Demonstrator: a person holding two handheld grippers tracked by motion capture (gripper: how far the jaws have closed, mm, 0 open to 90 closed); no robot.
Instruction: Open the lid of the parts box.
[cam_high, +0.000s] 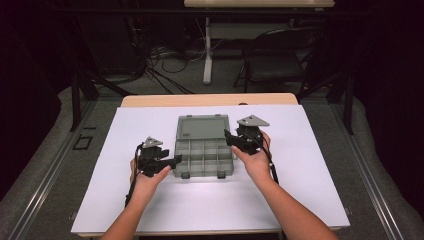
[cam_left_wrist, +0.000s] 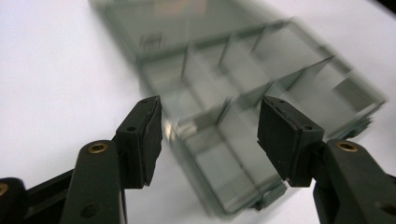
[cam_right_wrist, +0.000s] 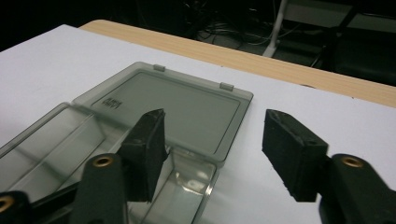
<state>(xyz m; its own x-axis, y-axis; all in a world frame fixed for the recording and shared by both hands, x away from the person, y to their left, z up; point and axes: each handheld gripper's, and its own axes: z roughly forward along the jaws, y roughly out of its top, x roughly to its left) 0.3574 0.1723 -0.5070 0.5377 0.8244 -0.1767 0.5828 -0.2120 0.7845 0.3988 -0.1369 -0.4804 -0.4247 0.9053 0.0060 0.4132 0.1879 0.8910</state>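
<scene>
Flanking the organizer box (cam_high: 205, 150), lid flat open, mid-worktop (cam_high: 300, 190) | left gripper (cam_high: 172, 161) and right gripper (cam_high: 231, 138): jaws apart, empty | handling: looks like light, stiff, slick clear plastic, thin dividers | grip: outer side walls, not the hinged lid (cam_right_wrist: 187, 105)

Open grey compartment box (cam_high: 204, 146) between two hand-held grippers on white table (cam_high: 300, 165)

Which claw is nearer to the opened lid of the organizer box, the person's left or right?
Right. The right claw hovers open at the box's right edge, just beside the lid lying flat behind the compartments. The left claw sits at the box's front left corner, farther from the lid.
</scene>
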